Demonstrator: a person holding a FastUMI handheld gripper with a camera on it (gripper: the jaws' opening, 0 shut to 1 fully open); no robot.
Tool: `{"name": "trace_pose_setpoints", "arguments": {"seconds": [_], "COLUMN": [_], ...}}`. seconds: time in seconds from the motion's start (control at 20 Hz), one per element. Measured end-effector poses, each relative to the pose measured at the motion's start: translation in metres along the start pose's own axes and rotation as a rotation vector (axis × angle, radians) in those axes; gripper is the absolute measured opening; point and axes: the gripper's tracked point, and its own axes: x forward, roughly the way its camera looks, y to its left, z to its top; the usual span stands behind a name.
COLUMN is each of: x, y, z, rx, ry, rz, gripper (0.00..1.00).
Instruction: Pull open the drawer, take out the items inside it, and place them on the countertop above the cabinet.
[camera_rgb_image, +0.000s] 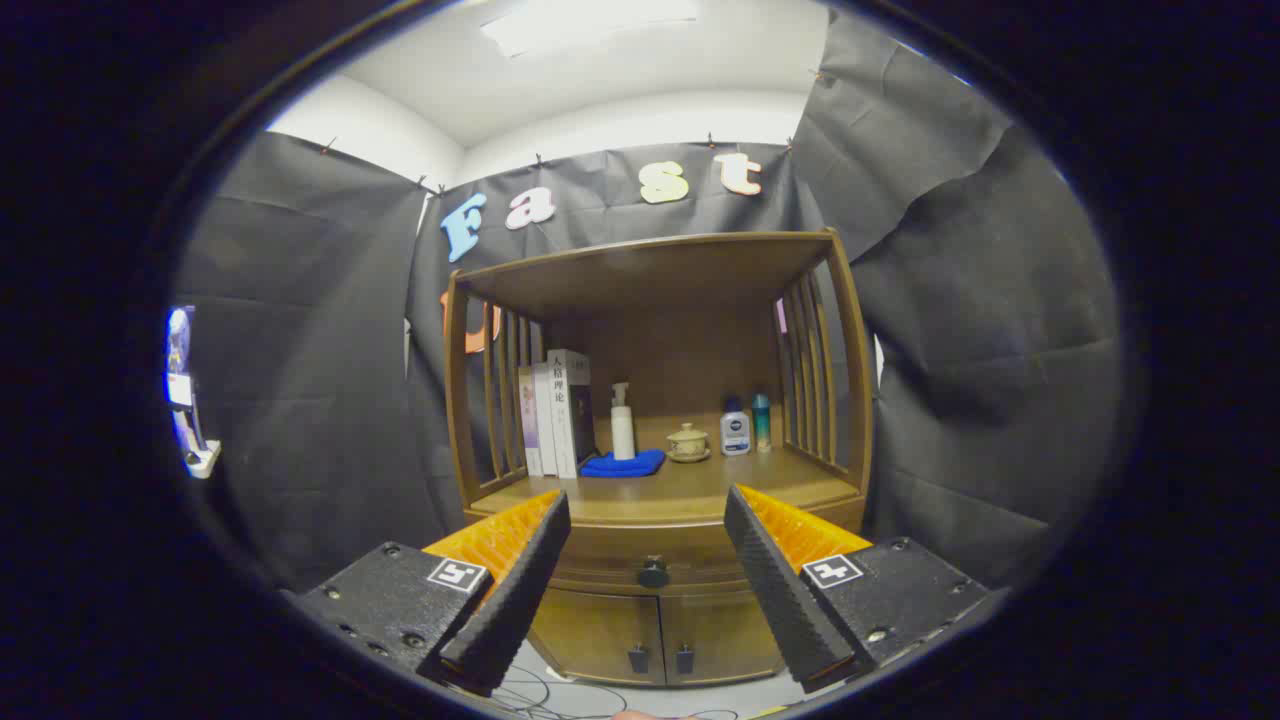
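Note:
A brown wooden cabinet (660, 420) stands ahead against the booth wall. Its drawer (652, 560) is closed, with a dark round knob (653, 573) in the middle of its front. The countertop (690, 490) lies just above the drawer, under an open shelf frame. My gripper (648, 505) is open, held some way back from the cabinet. The knob shows between the two fingers and a little below their tips. Nothing is between the fingers. What the drawer holds is hidden.
On the countertop stand upright books (557, 412), a white pump bottle (622, 425) on a blue cloth (622, 463), a small lidded cup (688, 441) and two small bottles (745, 426). Two lower doors (655, 635) sit under the drawer. Cables (560, 695) lie on the floor.

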Motion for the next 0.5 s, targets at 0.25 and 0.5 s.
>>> {"name": "trace_pose_setpoints", "arguments": {"seconds": [0.25,0.5], "x": [0.004,0.009], "y": [-0.001,-0.003], "z": [-0.006,-0.013], "rx": [0.009,0.010], "ry": [0.009,0.019], "rz": [-0.012,-0.025], "gripper": [1.00,1.00]}}
